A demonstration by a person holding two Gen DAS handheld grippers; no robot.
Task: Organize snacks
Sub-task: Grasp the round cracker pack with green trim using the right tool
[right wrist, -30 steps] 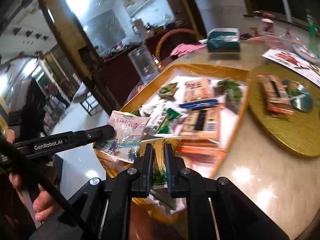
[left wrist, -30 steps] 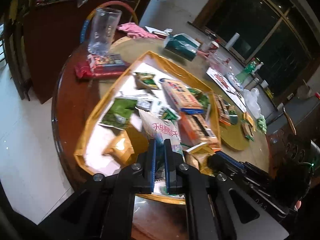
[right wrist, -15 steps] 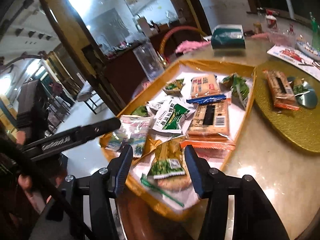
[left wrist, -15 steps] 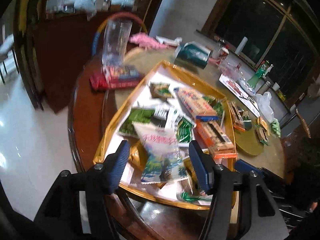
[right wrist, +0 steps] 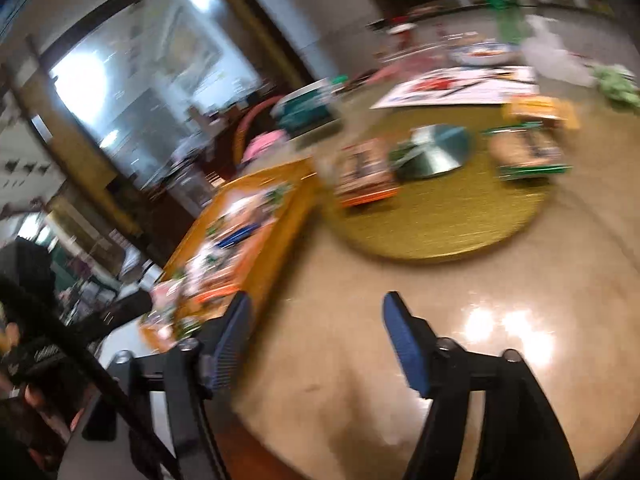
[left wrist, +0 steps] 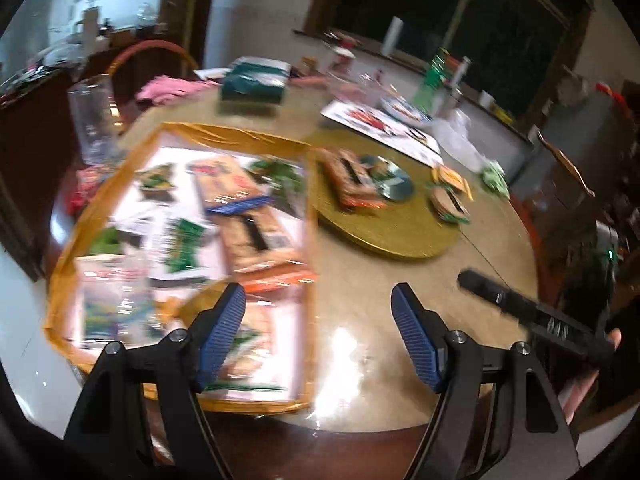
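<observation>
A gold-rimmed tray (left wrist: pixel 236 136) holding several snack packets lies on the round table, left of both grippers, with its rim (right wrist: pixel 288 208) also in the right wrist view. An orange cracker packet (left wrist: pixel 256 232) lies in its middle. On the gold turntable (left wrist: pixel 400 236) rest another cracker packet (left wrist: pixel 348 184) and a metal disc (left wrist: pixel 394 188). My left gripper (left wrist: pixel 318 300) hangs over the tray's right edge and the bare tabletop, jaws opening, nothing between them. My right gripper (right wrist: pixel 318 304) is over bare tabletop, jaws opening and empty. Both views are blurred.
Small packets (left wrist: pixel 448 204) lie at the turntable's right edge (right wrist: pixel 528 152). Behind stand a green tissue box (left wrist: pixel 256 80), a clear cup (left wrist: pixel 94 120), a pink cloth (left wrist: pixel 168 88), a printed sheet (left wrist: pixel 380 124) and a green bottle (left wrist: pixel 434 80). A hand (left wrist: pixel 588 376) shows at the right.
Both grippers were shut on packets over the tray; they opened and left the packets in the tray. Both have swung right, from over the tray to over the tabletop.
</observation>
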